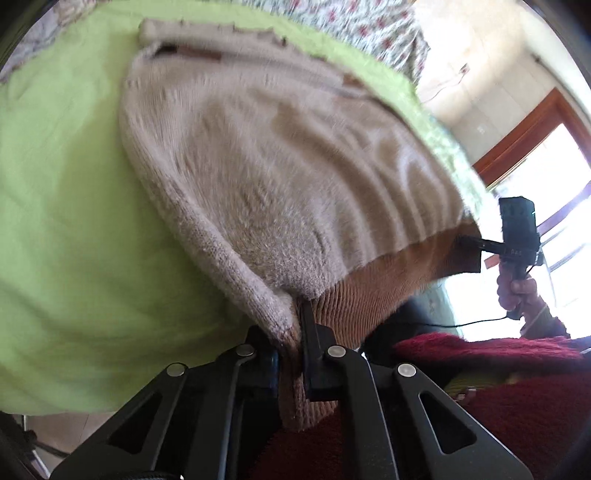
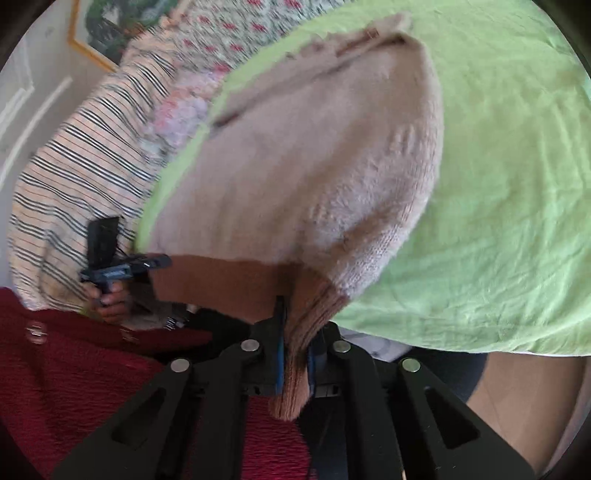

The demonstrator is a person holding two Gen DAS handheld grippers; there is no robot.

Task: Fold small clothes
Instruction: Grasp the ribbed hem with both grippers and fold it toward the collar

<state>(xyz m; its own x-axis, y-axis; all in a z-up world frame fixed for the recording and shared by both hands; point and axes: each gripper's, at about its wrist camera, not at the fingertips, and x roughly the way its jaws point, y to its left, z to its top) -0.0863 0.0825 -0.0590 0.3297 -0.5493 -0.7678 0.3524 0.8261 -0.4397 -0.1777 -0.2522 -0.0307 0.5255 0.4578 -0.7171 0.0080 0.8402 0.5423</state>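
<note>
A beige knit sweater (image 1: 266,155) with a brown ribbed hem (image 1: 388,280) lies on a light green sheet (image 1: 66,206). My left gripper (image 1: 295,332) is shut on the hem's left corner, lifted off the sheet. My right gripper (image 2: 295,332) is shut on the hem's other corner (image 2: 306,317); the sweater (image 2: 295,155) stretches away over the green sheet (image 2: 498,184). The right gripper also shows in the left wrist view (image 1: 476,242), and the left gripper in the right wrist view (image 2: 162,261), each at its hem corner.
A floral quilt (image 1: 351,18) lies beyond the sheet, with a striped cloth (image 2: 85,177) beside it. A dark red garment (image 1: 498,387) is below the grippers. A window with a wooden frame (image 1: 524,133) is at the right.
</note>
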